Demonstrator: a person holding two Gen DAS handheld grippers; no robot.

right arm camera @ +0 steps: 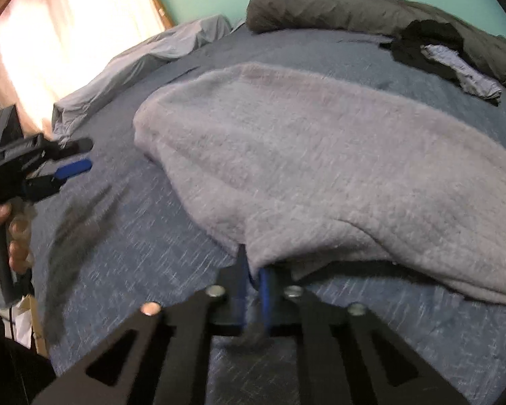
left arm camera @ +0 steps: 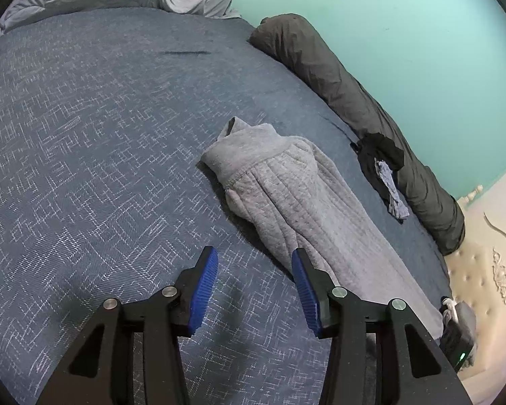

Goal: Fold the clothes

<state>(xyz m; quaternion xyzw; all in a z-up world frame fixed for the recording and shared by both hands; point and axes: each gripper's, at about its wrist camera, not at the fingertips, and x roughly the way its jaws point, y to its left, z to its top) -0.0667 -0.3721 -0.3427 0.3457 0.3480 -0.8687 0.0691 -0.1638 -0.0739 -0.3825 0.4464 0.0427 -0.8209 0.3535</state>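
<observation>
right gripper (right arm camera: 253, 278) tilted down, jaws pinching grey garment (right arm camera: 320, 155) edge | left gripper (left arm camera: 254, 270) tilted down, jaws half-open, empty

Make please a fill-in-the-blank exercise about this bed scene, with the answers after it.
1. The grey garment lies on a blue ____.
2. The right tool is shut on the garment's ____.
3. The left tool is ____, with nothing between its pads.
4. The small black clothes pile rests against a dark ____.

Answers: bedspread; edge; open; bolster
</observation>
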